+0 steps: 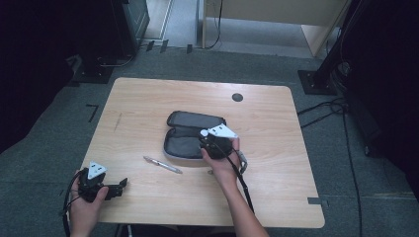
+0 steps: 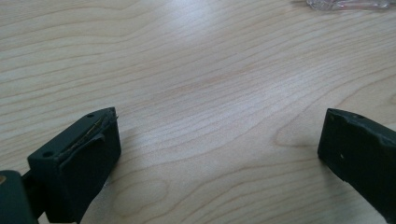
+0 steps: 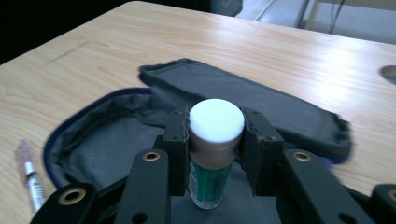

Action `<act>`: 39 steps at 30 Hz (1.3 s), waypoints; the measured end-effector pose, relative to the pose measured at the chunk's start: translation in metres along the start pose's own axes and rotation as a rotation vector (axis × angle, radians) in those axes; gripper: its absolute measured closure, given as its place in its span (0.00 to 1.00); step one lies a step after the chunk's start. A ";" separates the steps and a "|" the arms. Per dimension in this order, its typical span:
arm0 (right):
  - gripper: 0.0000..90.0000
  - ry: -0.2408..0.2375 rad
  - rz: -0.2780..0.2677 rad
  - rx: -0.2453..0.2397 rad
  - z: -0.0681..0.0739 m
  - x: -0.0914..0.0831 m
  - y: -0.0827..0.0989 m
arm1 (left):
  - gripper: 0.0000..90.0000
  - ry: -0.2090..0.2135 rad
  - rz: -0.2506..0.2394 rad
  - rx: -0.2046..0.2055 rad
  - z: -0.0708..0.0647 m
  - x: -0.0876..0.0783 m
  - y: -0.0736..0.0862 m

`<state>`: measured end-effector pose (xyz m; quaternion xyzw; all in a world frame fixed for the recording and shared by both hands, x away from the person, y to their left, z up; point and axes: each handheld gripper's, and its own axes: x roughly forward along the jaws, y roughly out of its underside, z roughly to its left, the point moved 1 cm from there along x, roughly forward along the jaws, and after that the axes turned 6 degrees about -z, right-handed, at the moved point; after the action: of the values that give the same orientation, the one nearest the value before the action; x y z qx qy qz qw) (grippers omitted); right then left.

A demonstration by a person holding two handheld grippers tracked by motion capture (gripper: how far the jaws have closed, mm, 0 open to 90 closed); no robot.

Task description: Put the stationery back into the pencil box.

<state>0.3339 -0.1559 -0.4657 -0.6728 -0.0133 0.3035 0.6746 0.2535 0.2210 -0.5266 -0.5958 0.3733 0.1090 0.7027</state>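
— Where's the glue stick (image 3: 215,140)?

— Clamped upright between my right claw (image 3: 216,133) pads, over the open pencil case (image 3: 116,135).

— And the left claw (image 2: 217,140)?

— Released, jaws wide above bare table (image 2: 210,70), pen (image 1: 163,165) nearby.

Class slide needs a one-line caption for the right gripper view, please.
Right gripper shut on a white-capped glue stick above the open grey pencil case, a pen lying beside it on the wooden table.

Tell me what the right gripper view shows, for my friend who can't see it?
The right gripper is shut on a glue stick with a white cap, above an open grey pencil case on a wooden table. A pen lies beside the case.
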 end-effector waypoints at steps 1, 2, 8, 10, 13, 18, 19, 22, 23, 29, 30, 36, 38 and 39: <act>0.73 -0.009 0.001 -0.002 0.004 0.002 0.000 | 0.00 0.000 0.000 0.000 0.000 0.000 0.000; 0.73 -0.019 -0.003 0.002 0.008 0.004 0.000 | 0.00 0.000 0.000 0.000 0.000 0.000 0.000; 0.73 -0.064 -0.026 0.044 0.022 0.015 -0.005 | 0.00 0.001 0.000 0.000 0.000 0.000 0.000; 0.73 -0.085 -0.036 0.068 0.026 0.018 -0.007 | 0.00 0.001 0.000 0.000 0.000 0.000 0.000; 0.73 -0.095 -0.041 0.084 0.029 0.023 -0.007 | 0.00 0.001 0.000 0.001 0.000 0.000 0.000; 0.73 -0.092 -0.015 0.078 0.025 0.025 -0.002 | 0.00 0.002 0.000 0.002 0.000 0.000 0.000; 0.73 -0.097 -0.020 0.076 0.024 0.025 -0.002 | 0.00 0.002 0.000 0.002 0.000 0.000 0.000; 0.73 -0.108 -0.006 0.076 0.020 0.023 -0.002 | 0.00 0.002 0.000 0.002 0.000 0.000 0.000; 0.72 -0.109 -0.002 0.076 0.019 0.022 -0.002 | 0.00 0.002 0.000 0.002 0.000 0.000 0.000; 0.72 -0.108 0.017 0.073 0.013 0.015 0.000 | 0.00 0.002 0.000 0.002 0.000 0.000 0.000; 0.72 -0.109 0.020 0.076 0.011 0.014 0.001 | 0.00 0.002 0.000 0.002 0.000 0.000 0.000; 0.72 -0.099 0.056 0.080 -0.002 0.004 0.009 | 0.00 0.002 0.000 0.002 0.000 0.000 0.000; 0.72 -0.096 0.072 0.074 -0.007 0.002 0.012 | 0.00 0.002 0.000 0.002 0.000 0.000 0.000; 0.72 -0.099 0.076 0.081 -0.009 0.001 0.014 | 0.00 0.002 0.000 0.002 0.000 0.000 0.000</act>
<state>0.3328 -0.1653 -0.4798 -0.6293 -0.0088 0.3620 0.6876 0.2535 0.2209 -0.5265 -0.5950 0.3743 0.1080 0.7030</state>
